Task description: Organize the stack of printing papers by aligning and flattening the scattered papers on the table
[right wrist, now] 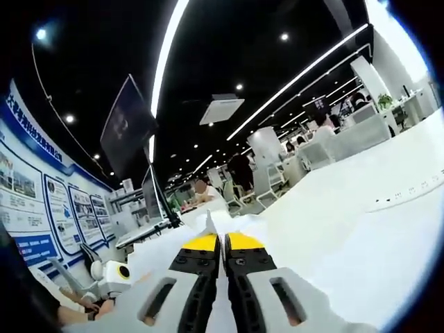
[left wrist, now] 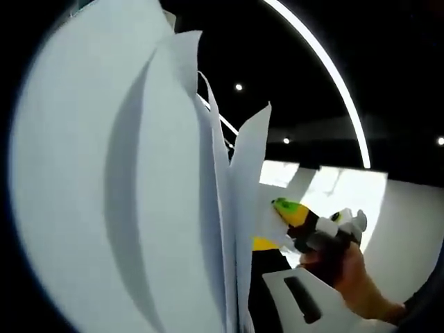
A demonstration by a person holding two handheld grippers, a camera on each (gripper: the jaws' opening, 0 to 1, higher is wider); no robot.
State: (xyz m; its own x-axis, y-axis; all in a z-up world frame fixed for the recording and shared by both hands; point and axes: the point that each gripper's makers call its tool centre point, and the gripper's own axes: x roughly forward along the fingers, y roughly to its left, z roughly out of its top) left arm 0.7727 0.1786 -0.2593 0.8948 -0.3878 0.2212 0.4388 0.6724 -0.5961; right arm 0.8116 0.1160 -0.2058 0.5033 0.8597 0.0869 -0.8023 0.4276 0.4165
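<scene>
Right gripper (right wrist: 223, 239) clenched on upright fanned papers (left wrist: 139, 194) (left gripper's state unclear), monitor (right wrist: 127, 126) behind.

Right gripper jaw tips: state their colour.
Yellow tips on black jaws of the right gripper, clearest in the right gripper view, closed on the papers.

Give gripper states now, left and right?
Left: own jaws hidden behind white printing paper sheets; cannot tell.
Right gripper: yellow-tipped jaws shut on the sheets' edge.

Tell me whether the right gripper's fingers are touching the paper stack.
Touching. In the right gripper view, the right gripper has its yellow-tipped fingers closed together on the edge of the paper stack, which sticks up between them.
</scene>
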